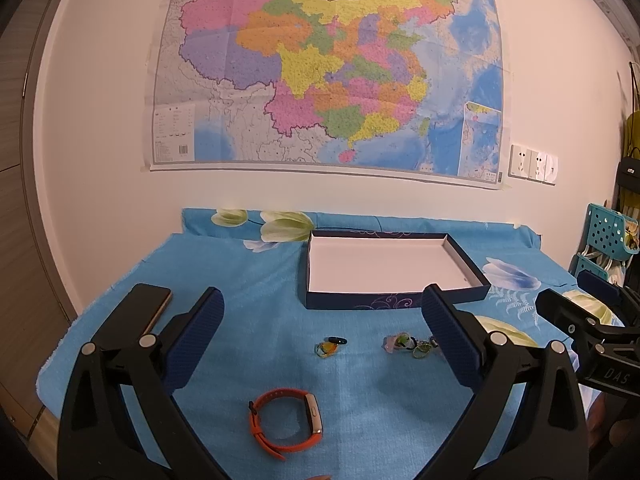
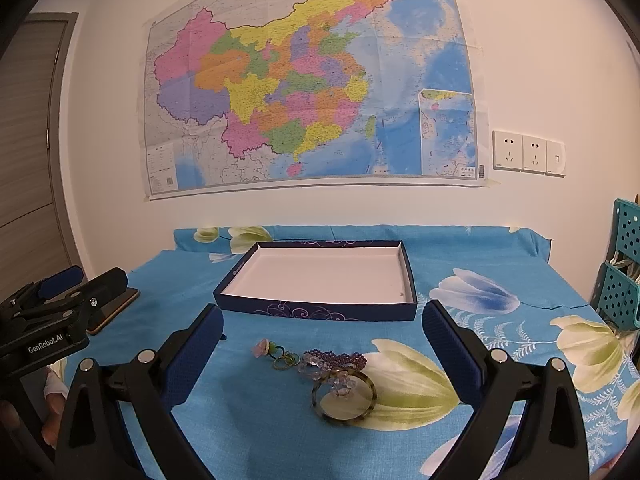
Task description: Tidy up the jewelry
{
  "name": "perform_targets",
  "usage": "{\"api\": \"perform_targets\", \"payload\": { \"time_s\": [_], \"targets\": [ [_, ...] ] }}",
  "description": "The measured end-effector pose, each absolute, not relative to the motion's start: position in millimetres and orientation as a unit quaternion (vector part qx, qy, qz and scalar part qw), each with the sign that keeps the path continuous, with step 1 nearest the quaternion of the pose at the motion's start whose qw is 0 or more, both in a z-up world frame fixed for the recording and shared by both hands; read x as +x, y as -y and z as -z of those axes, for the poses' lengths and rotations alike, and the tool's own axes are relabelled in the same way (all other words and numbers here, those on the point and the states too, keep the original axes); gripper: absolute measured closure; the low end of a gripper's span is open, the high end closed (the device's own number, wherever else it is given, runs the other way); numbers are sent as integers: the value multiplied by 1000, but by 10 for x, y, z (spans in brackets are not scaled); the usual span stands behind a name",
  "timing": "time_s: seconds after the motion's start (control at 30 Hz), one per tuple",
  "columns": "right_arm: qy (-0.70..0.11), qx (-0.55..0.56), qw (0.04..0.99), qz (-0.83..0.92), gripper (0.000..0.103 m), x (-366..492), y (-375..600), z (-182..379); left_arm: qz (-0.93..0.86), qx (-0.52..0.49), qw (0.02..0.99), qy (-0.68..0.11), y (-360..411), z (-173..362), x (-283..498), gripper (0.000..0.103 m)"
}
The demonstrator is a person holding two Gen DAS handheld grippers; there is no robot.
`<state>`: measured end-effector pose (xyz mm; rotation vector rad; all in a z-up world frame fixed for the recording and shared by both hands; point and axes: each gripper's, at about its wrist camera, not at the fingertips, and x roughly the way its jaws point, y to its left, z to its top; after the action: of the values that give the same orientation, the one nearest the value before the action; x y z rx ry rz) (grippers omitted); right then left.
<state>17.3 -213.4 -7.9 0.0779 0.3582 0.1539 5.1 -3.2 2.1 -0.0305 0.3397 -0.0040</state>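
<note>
An empty dark blue box [image 1: 464, 254] [image 2: 408, 268] with a white inside lies on the blue flowered cloth. In the left wrist view an orange watch band [image 1: 286, 420] lies near, with a small ring cluster [image 1: 329, 346] and more rings [image 1: 410, 344] beyond. My left gripper [image 1: 322, 312] is open above them, holding nothing. In the right wrist view a mottled bangle [image 2: 344, 400], purple and clear bead bracelets [image 2: 334, 362] and small rings [image 2: 276, 354] lie between the fingers of my open, empty right gripper [image 2: 322, 320].
A phone [image 1: 150, 304] [image 2: 116, 308] lies at the table's left. Teal perforated baskets [image 1: 608, 236] [image 2: 624, 280] stand at the right edge. A map hangs on the wall behind. Each gripper shows at the edge of the other's view.
</note>
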Motion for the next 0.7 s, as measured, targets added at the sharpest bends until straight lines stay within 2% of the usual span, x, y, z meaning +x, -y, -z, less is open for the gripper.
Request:
{"api": "perform_targets", "payload": {
  "time_s": [0.7],
  "targets": [
    [-180, 40, 980, -78, 7, 196, 2116, 88, 2, -16, 985, -169, 34, -9, 53, 6]
  ]
}}
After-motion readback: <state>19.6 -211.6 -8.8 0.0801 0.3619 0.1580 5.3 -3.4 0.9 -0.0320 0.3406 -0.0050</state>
